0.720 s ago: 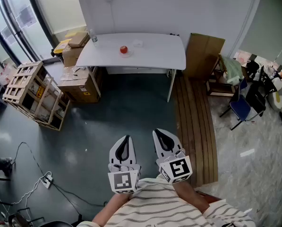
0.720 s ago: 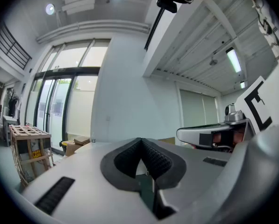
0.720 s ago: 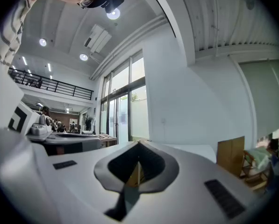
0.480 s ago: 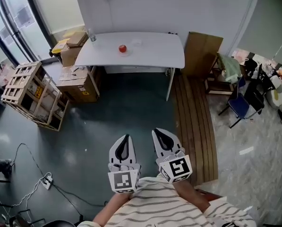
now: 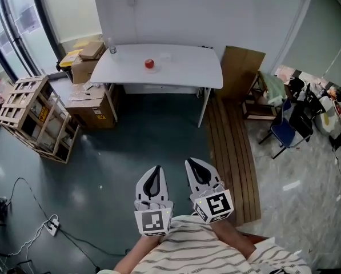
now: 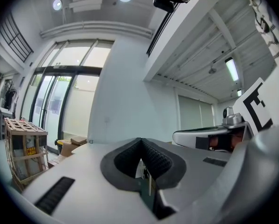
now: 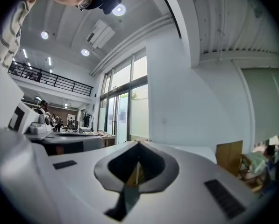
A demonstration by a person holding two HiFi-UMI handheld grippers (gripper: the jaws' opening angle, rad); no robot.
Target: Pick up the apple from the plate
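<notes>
A small red apple (image 5: 149,64) lies on a white table (image 5: 187,67) against the far wall, in the head view only. Any plate under it is too small to make out. Both grippers are held low, close to my striped shirt and far from the table, across a stretch of dark floor. My left gripper (image 5: 155,168) (image 6: 140,140) has its jaws together with nothing between them. My right gripper (image 5: 191,162) (image 7: 139,143) is beside it, also shut and empty. Both point level towards the table.
A bottle (image 5: 112,49) stands at the table's left end. Cardboard boxes (image 5: 87,56) and wooden crates (image 5: 36,116) crowd the left side. A cardboard sheet (image 5: 241,73), chairs (image 5: 284,130) and wooden floor slats (image 5: 233,153) lie to the right. A cable with a power strip (image 5: 51,224) trails near left.
The head view has shifted a little: table and apple sit slightly lower in the picture, the crates further left. Both grippers keep the same shut pose side by side.
</notes>
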